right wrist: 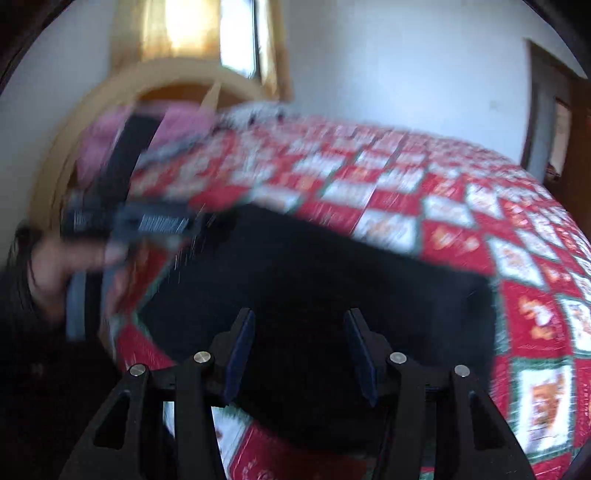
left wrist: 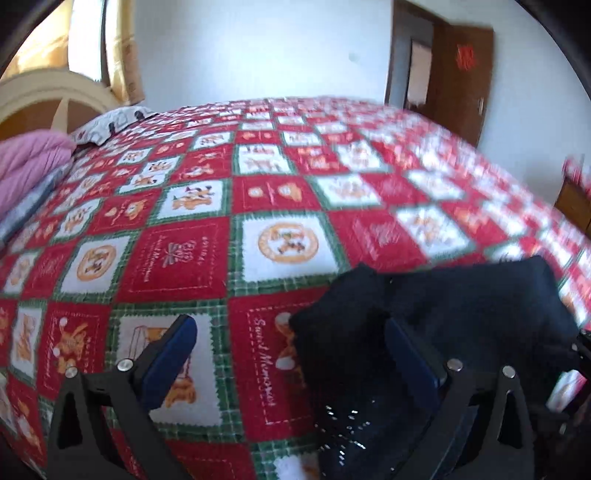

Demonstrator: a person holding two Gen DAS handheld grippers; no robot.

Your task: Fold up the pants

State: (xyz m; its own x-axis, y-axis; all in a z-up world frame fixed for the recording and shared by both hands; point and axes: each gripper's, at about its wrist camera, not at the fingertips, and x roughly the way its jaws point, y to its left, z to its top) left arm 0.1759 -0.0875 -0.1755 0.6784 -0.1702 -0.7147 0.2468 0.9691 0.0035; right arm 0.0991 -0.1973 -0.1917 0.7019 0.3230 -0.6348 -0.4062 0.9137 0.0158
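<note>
The black pants (left wrist: 461, 314) lie folded into a dark block on the red, white and green quilt (left wrist: 280, 192), at the lower right of the left wrist view. My left gripper (left wrist: 291, 326) is open wide. Its right finger (left wrist: 410, 354) sits against the pants' near corner and its left finger (left wrist: 173, 350) is over bare quilt. In the blurred right wrist view the pants (right wrist: 314, 266) fill the middle. My right gripper (right wrist: 299, 317) hovers over them, open, with its pads not pressing the cloth. A person's hand (right wrist: 62, 266) holding the other gripper shows blurred at the left.
A pink pillow (left wrist: 29, 162) and a grey patterned pillow (left wrist: 110, 123) lie by the cream headboard (left wrist: 48, 92) at the far left. A brown door (left wrist: 461, 81) stands open at the back right. A bright curtained window (right wrist: 177, 29) sits behind the headboard.
</note>
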